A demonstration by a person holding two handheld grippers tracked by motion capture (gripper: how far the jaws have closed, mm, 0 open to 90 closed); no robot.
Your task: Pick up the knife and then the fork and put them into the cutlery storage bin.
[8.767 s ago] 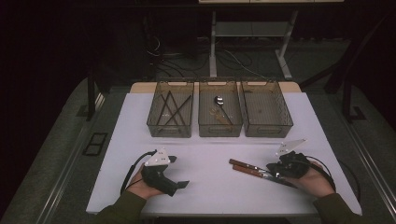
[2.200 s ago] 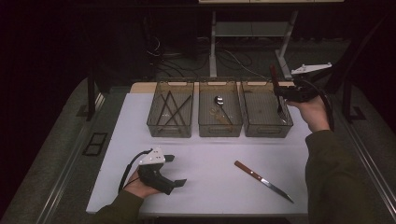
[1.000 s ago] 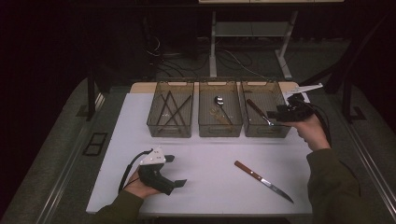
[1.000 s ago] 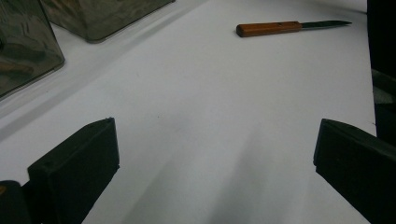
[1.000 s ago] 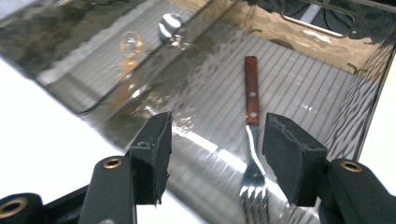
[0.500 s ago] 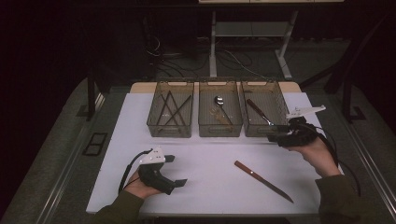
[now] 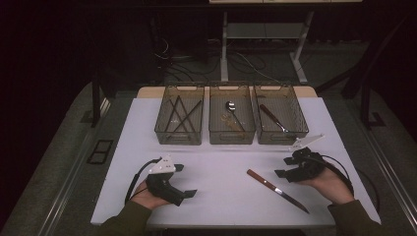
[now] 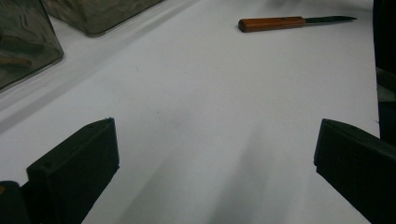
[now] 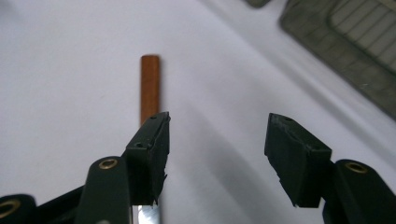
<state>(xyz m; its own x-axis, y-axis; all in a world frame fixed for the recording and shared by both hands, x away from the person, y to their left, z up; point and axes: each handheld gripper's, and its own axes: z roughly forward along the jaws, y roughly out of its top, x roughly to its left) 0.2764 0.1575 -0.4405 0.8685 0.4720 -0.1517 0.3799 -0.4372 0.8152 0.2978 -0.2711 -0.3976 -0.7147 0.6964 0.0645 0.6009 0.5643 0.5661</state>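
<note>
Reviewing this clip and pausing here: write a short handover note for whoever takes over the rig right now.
Left gripper: open, empty, resting on the table.
Right gripper: open, empty, hovering right of the knife.
Done: one knife lies in the right bin; a spoon in the middle bin; dark sticks in the left bin.
Left: pick up the wooden-handled knife, probably for the right bin.

White table (image 7: 221, 187), three clear bins (image 7: 231, 123), dark sticks (image 7: 179, 114) left, spoon (image 7: 231, 109) middle, knife (image 7: 273, 118) right.
</note>
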